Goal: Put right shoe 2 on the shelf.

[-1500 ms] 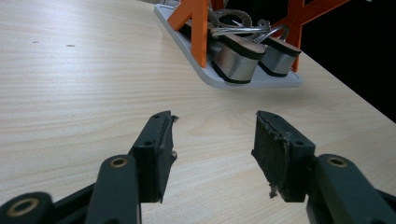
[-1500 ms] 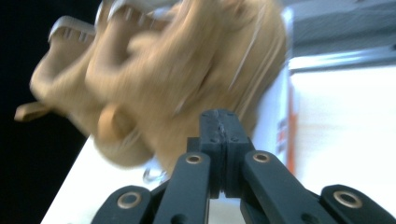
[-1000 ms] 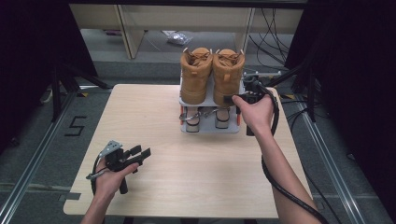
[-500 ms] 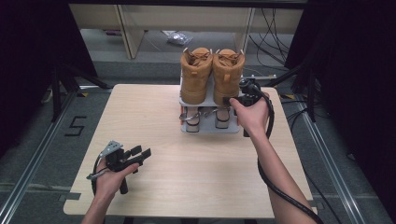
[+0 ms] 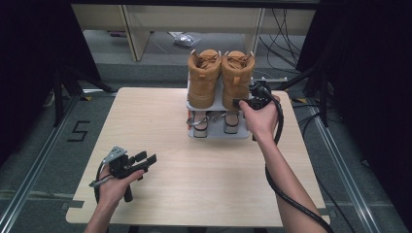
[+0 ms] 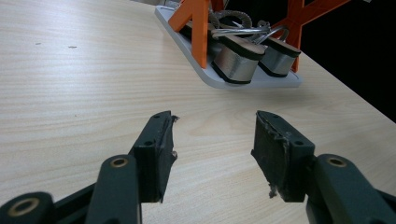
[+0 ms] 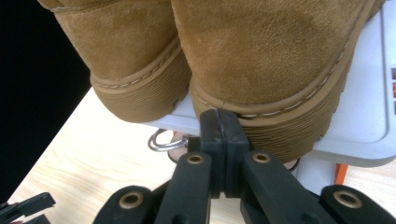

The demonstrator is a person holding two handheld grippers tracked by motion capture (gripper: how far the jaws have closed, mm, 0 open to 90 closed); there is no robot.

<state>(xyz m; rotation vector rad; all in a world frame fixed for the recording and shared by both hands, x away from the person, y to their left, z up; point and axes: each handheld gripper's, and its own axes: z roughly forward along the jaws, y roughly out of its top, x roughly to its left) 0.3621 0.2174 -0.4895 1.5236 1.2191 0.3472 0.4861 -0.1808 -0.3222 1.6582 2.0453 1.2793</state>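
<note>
A pair of tan suede boots, the left boot (image 5: 204,77) and the right boot (image 5: 236,75), stands on the top shelf of a small white rack (image 5: 218,134) at the back of the table. My right gripper (image 5: 243,102) is shut with nothing between its pads. In the right gripper view its tips (image 7: 219,116) meet the ribbed sole at the heel of the nearer boot (image 7: 271,46), with the other boot (image 7: 121,37) beside it. Near the front left corner my left gripper (image 5: 147,160) rests low over the wood, open (image 6: 212,140) and empty.
Silver sandals (image 6: 238,58) lie on the rack's lower plate (image 6: 275,83) between orange legs (image 6: 198,28). Bare tabletop (image 5: 194,174) stretches between the rack and the front edge. Cables and a metal frame (image 5: 291,82) stand behind the rack on the right.
</note>
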